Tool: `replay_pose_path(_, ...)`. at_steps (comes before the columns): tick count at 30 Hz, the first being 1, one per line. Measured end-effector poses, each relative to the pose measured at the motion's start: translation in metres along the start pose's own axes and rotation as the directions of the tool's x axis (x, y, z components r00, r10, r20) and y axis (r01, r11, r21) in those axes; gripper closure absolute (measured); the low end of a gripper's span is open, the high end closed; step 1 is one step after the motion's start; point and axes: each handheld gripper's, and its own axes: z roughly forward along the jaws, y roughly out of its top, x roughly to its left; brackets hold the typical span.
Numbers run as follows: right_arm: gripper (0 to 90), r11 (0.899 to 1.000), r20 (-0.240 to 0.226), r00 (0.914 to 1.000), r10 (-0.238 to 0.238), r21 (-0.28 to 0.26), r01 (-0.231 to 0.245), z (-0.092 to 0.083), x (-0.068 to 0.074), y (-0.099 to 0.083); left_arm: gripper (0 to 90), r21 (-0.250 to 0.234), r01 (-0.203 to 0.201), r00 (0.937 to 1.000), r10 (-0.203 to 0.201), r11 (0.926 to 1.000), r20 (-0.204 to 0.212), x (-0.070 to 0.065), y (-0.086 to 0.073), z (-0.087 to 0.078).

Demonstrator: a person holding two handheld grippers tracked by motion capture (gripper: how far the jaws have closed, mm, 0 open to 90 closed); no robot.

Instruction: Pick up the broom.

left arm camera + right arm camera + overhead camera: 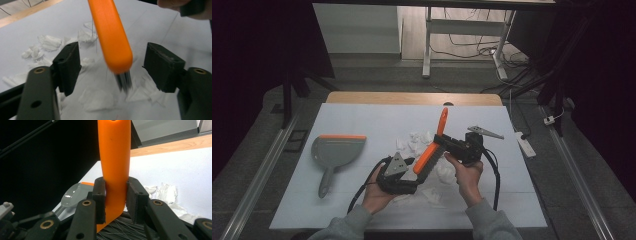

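High view: an orange brush held over scraps of white paper, with a dustpan waiting at the left.
High view puts the right gripper (443, 142) mid-table, clamped on the orange brush (432, 147), whose handle slants up and away while its bristle end dips toward the left gripper (409, 167); I judge this a readying for sweeping the paper scraps (414, 142) toward the grey dustpan (334, 152), which lies well apart on the white table cover (362, 120) and looks empty. Left gripper view shows its two jaws standing apart on either side of the brush's bristle end (123, 81), not touching it, scraps lying beneath. Right gripper view shows its jaws pressed on the orange handle (114, 157), bristles below, dustpan (71, 196) behind.
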Motion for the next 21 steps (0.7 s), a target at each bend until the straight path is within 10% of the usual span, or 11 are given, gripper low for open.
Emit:
replay_pose_path(10, 70.7, 0.999, -0.012, 0.9991, 0.041, -0.021, -0.041, 0.001, -0.001, -0.005, 71.4, -0.031, 0.030, 0.9983, -0.032, 0.9991, -0.050, -0.001, -0.002, 0.023)
replay_pose_path(21, 70.1, 1.000, -0.025, 0.9996, 0.015, -0.023, -0.015, 0.002, 0.005, -0.006, 78.7, -0.016, 0.075, 0.9956, -0.075, 0.9971, -0.056, 0.013, -0.004, 0.017)
